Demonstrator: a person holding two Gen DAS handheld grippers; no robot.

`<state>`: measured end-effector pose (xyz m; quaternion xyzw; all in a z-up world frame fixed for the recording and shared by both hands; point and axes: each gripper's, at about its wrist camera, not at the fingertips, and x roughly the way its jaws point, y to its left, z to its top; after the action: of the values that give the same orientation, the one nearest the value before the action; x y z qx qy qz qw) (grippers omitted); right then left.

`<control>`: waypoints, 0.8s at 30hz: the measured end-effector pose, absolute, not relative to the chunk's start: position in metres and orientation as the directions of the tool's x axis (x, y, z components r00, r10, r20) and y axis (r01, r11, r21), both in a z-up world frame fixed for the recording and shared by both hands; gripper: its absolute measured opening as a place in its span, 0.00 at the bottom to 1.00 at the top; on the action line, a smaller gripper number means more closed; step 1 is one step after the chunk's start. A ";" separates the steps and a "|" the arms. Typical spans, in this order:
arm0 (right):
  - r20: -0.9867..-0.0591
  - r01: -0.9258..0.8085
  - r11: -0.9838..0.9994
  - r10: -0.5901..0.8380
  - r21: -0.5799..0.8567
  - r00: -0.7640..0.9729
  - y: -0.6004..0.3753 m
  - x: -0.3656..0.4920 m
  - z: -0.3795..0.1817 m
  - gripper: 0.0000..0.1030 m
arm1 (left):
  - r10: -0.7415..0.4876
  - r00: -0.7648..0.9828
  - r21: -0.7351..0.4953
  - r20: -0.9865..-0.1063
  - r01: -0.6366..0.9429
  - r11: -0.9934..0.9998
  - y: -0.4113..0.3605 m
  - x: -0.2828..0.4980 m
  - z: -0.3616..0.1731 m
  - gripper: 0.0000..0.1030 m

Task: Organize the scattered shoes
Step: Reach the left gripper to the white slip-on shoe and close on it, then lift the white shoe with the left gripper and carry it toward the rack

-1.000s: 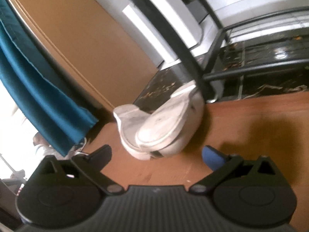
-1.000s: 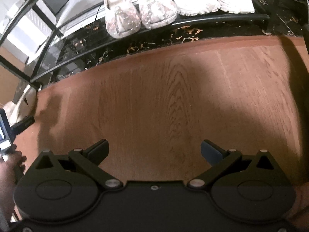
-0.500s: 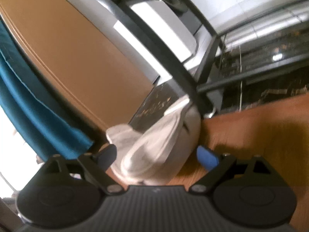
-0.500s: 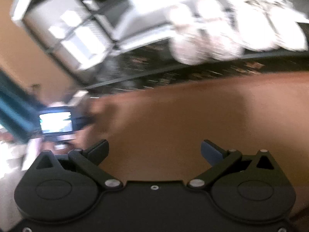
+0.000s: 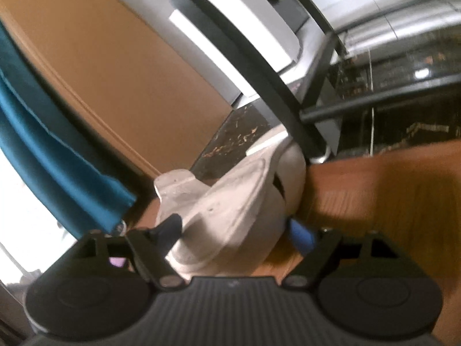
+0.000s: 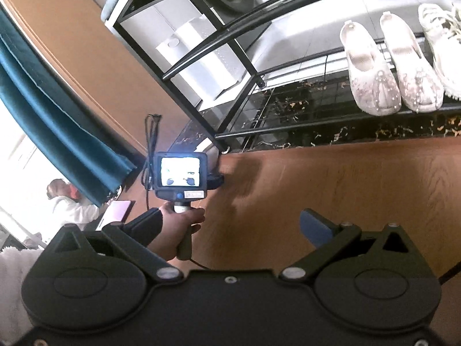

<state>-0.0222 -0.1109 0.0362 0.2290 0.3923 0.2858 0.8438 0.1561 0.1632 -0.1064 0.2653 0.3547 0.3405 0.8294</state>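
Against the foot of the black shoe rack (image 5: 288,106), a white shoe (image 5: 230,210) is lying tipped on its side on the wooden floor (image 5: 389,190), its sole turned toward the onlooker and its toe end pressing the rack's leg. Around that shoe the left gripper (image 5: 233,227) is standing with its fingers spread, one on each flank; whether they are touching it is unclear through the blur. Farther from the rack, the right gripper (image 6: 230,225) is hanging released above bare floor, grasping nothing. On the rack's lower shelf a pair of white beaded slippers (image 6: 391,66) is sitting beside white sneakers (image 6: 443,43). Left of the rack, a teal curtain (image 6: 57,109) is hanging.
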 end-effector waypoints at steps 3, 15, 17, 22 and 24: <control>-0.535 -0.306 0.736 0.659 0.604 0.529 -0.111 -0.020 0.036 1.00 | 0.730 0.509 0.603 -0.456 -0.426 0.675 0.173 0.155 -0.094 0.73; -0.531 -0.246 0.771 0.597 0.588 0.602 -0.118 -0.020 0.037 1.00 | 0.622 0.438 0.366 -0.649 -0.537 0.760 0.171 0.111 -0.051 0.50; -0.526 -0.233 0.771 0.589 0.592 0.614 -0.121 -0.019 0.038 1.00 | 0.594 0.449 0.347 -0.667 -0.519 0.781 0.158 0.100 -0.046 0.49; -0.538 -0.183 0.798 0.536 0.574 0.650 -0.131 -0.019 0.038 1.00 | 0.521 0.474 0.295 -0.710 -0.473 0.830 0.126 0.071 -0.032 0.44; -0.545 -0.161 0.810 0.511 0.564 0.665 -0.134 -0.019 0.038 1.00 | 0.473 0.484 0.265 -0.736 -0.436 0.860 0.104 0.065 -0.033 0.42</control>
<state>-0.0194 -0.1345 0.0383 0.2418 0.3622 0.1910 0.8797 0.0647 0.1042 -0.0333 0.0212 0.4339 0.2638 0.8612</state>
